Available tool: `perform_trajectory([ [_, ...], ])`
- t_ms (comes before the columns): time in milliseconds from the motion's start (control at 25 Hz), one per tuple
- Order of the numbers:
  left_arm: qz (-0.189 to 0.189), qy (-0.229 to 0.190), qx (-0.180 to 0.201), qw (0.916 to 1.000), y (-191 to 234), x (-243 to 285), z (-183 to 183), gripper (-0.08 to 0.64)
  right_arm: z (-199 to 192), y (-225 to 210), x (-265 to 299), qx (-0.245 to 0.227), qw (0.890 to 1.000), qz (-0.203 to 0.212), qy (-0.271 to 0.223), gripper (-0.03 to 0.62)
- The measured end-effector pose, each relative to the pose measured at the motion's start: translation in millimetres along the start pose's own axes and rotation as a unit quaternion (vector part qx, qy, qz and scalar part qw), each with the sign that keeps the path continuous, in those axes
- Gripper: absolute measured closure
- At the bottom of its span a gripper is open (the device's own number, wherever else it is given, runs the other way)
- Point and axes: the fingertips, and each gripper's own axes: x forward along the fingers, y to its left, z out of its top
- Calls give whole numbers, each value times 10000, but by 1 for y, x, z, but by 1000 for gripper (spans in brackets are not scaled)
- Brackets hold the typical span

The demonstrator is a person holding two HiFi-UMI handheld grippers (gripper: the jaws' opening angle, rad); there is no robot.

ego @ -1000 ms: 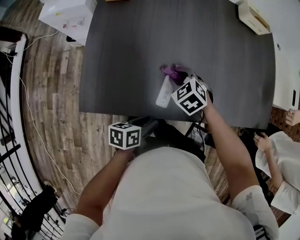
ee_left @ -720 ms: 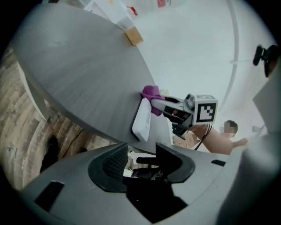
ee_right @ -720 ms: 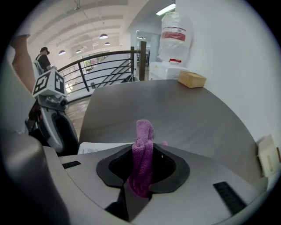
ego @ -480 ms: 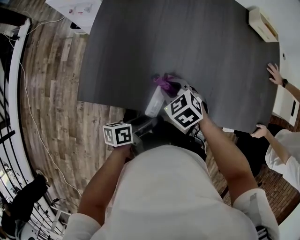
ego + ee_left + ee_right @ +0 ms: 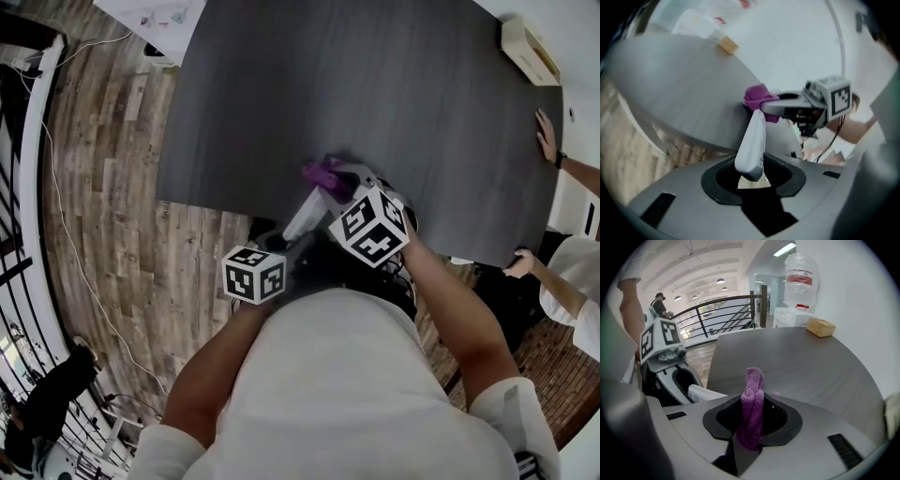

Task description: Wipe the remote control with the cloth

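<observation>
Just off the near edge of the dark grey table (image 5: 375, 84), the left gripper (image 5: 751, 174) is clamped on the near end of the white remote control (image 5: 752, 136). Its jaws have just been closing, with the remote between them. The remote slants up and away from these jaws, its far end reaching in over the table's near edge.

At that far end sits the purple cloth (image 5: 752, 404), bunched into an upright strip and pinched between the narrow jaws of the right gripper (image 5: 751, 427). Whether the cloth actually touches the remote cannot be told. The right gripper reaches in from the side, above the table's near edge, and partly screens the cloth from the left gripper view.

At the table's far corner stands a small cardboard box (image 5: 820, 327). Beyond that end of the table are a water dispenser (image 5: 799, 291) and a black railing (image 5: 717, 315). Another person's hand (image 5: 544, 136) rests on the table's right edge, well apart from the grippers. Wooden floor (image 5: 103, 187) runs along the table's left side.
</observation>
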Motion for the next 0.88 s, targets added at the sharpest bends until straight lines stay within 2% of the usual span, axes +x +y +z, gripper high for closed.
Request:
perform_trajectory([
  [80,366,197,1070,9934,-9,-4,3,431,2,3,-1,-349,9993,-97,25,492],
  [120,396,167,1440,9886,-17,-7,8,437,2,4,-2,-502,9986,-187,33,492],
  [200,354,48,1870,9817,-30,-13,24,445,3,2,-4,-665,9970,-391,28,492],
  [360,411,-10,2157,9756,-38,-16,44,452,4,-13,-8,-235,9977,-630,-83,492],
  [520,720,-105,2274,9711,-29,-18,59,454,2,-42,-25,593,9924,-1018,-344,492],
  [600,799,-144,2417,9670,-28,-16,68,454,0,-41,-27,847,9917,-878,-401,492],
  [760,765,35,2619,9620,-34,-12,74,454,1,-29,-28,915,9923,-730,-395,492],
  [880,698,55,2774,9582,-40,-11,80,454,7,-21,-36,1338,9878,-545,-587,492],
])
